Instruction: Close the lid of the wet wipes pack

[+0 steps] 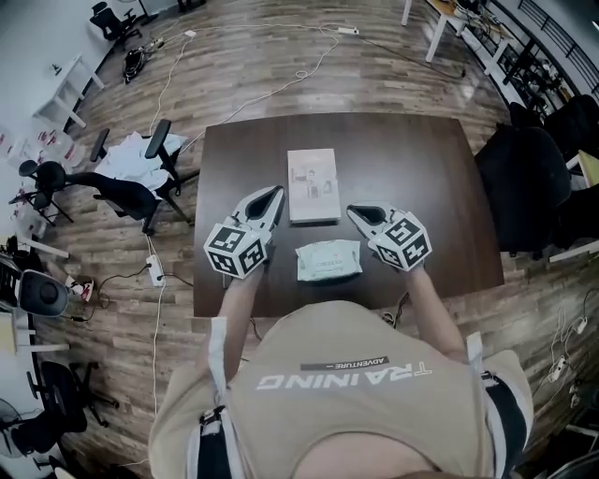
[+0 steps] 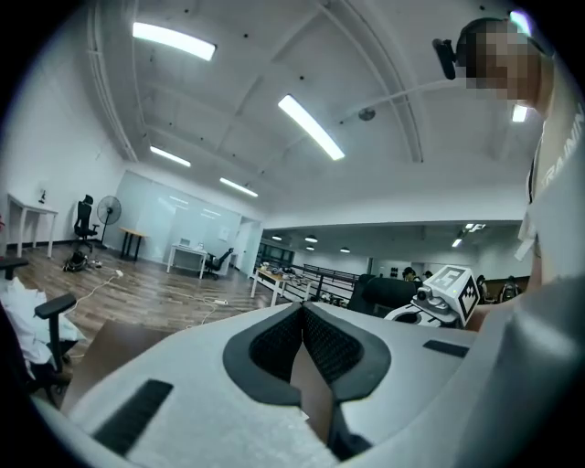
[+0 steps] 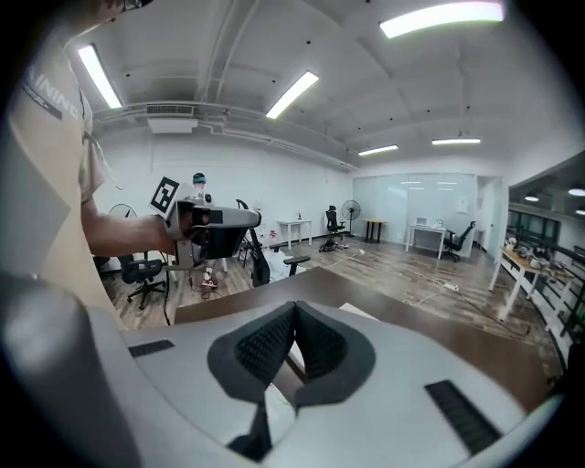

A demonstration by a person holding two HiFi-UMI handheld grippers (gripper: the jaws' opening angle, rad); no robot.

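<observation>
On tbl (image 1: pixel 440 187): box (image 1: pixel 313 185) behind wipes pack (image 1: pixel 328 260).

We seem to stand in an open-plan office or lab: a dark table (image 1: pixel 430 187) on wood flooring (image 1: pixel 374 84), swivel chairs (image 1: pixel 126 192) at 9 o'clock, white desks (image 1: pixel 447 19) at 1 o'clock, loose cables (image 1: pixel 304 67) at 12, ceiling strip lights (image 2: pixel 311 126), a glass-walled room (image 3: pixel 425 206) beyond.
</observation>
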